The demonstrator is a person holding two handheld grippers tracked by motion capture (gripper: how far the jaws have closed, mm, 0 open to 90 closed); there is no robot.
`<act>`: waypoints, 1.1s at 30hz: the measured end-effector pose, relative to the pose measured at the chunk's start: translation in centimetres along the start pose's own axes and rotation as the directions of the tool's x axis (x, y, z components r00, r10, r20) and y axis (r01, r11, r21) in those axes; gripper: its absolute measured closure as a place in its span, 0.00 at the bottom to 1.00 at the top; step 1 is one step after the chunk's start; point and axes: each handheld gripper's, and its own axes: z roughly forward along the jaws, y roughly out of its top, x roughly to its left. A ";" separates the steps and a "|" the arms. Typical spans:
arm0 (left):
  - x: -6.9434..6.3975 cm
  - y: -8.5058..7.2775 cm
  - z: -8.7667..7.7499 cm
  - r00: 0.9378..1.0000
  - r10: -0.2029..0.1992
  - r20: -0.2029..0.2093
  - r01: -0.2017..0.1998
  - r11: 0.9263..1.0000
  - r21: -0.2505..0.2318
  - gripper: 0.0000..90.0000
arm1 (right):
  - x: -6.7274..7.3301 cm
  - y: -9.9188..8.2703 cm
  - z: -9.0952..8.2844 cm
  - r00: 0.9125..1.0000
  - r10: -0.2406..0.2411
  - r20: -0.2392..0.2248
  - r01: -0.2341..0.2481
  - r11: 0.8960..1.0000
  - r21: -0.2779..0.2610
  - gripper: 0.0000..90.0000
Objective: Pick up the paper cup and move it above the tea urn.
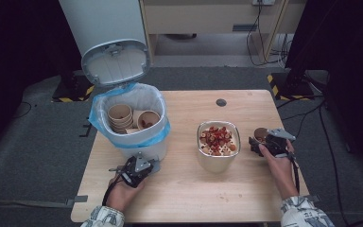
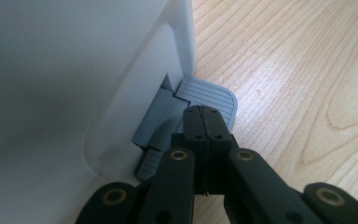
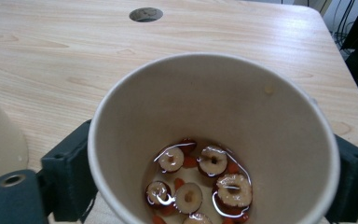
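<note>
A paper cup (image 3: 213,140) with fruit slices in liquid is gripped by the right claw (image 1: 264,141) at the surface's (image 1: 184,189) right edge, while the left claw (image 2: 206,122), closed tight, is pressed on the bin's pedal (image 2: 212,93).

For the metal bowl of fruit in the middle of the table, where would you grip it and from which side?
Grip the bowl at its top rim, one finger inside and one outside, coming from above on the near-right side. The walls look too wide to span. The bin stands to its left, while the right gripper, already shut on a cup, is closest.
</note>
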 end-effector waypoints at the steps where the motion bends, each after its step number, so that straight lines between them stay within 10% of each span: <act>1: 0.0 0.0 0.0 1.000 0.000 0.000 0.000 1.000 0.000 1.00 | 0.0 0.0 0.0 1.000 0.005 -0.003 -0.005 1.000 -0.006 0.16; 33: 0.0 0.0 0.0 1.000 -0.001 -0.001 0.001 1.000 0.000 1.00 | -0.9 0.0 -0.2 0.994 -0.064 -0.090 0.059 0.997 -0.058 0.32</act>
